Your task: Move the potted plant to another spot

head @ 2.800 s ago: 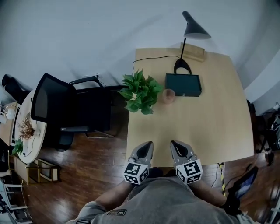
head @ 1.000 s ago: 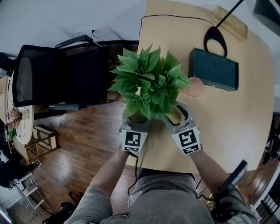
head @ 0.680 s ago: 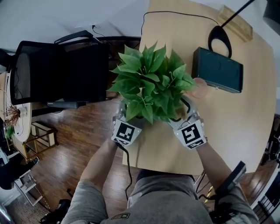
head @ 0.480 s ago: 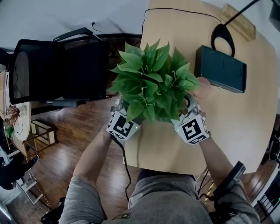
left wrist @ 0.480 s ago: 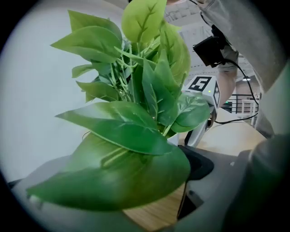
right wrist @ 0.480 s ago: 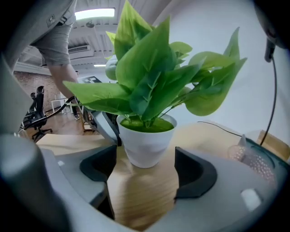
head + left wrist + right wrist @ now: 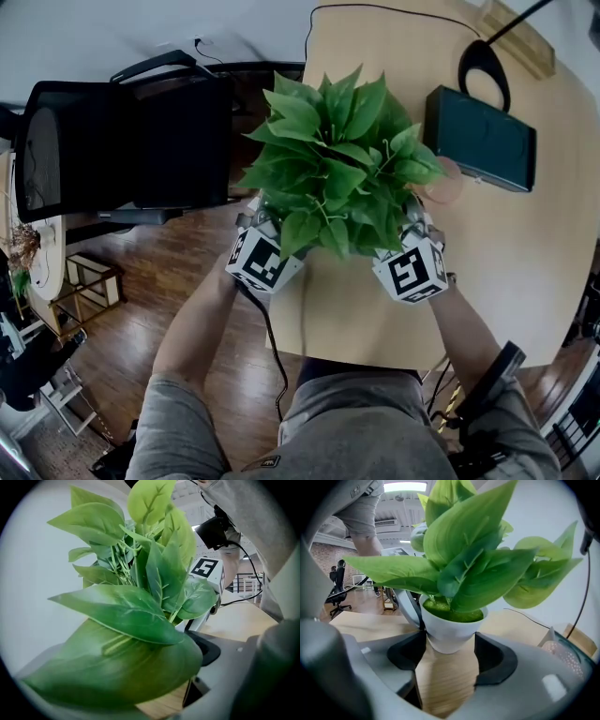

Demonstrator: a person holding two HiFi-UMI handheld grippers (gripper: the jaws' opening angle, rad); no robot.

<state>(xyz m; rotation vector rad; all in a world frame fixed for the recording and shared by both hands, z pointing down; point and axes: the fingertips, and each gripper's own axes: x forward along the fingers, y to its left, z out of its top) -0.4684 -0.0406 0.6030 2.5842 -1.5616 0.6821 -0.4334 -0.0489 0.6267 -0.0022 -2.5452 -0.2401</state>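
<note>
Flanking the one potted plant (image 7: 450, 629), two grippers meet at its white pot. The right gripper (image 7: 451, 660) has its jaws set wide, dark pads pressed against the pot's lower sides. The left gripper (image 7: 126, 667) shows one dark pad at the right. A large leaf covers the rest of the gap, so its hold cannot be confirmed. The plant stands over the near left part of the wooden surface (image 7: 487, 272), and contact with the wood cannot be told. Also counted are one dark box (image 7: 480, 139), one lamp base (image 7: 483, 61), one pink item (image 7: 450, 183) beside the foliage, and one black chair (image 7: 122, 141) off the surface's left edge.
</note>
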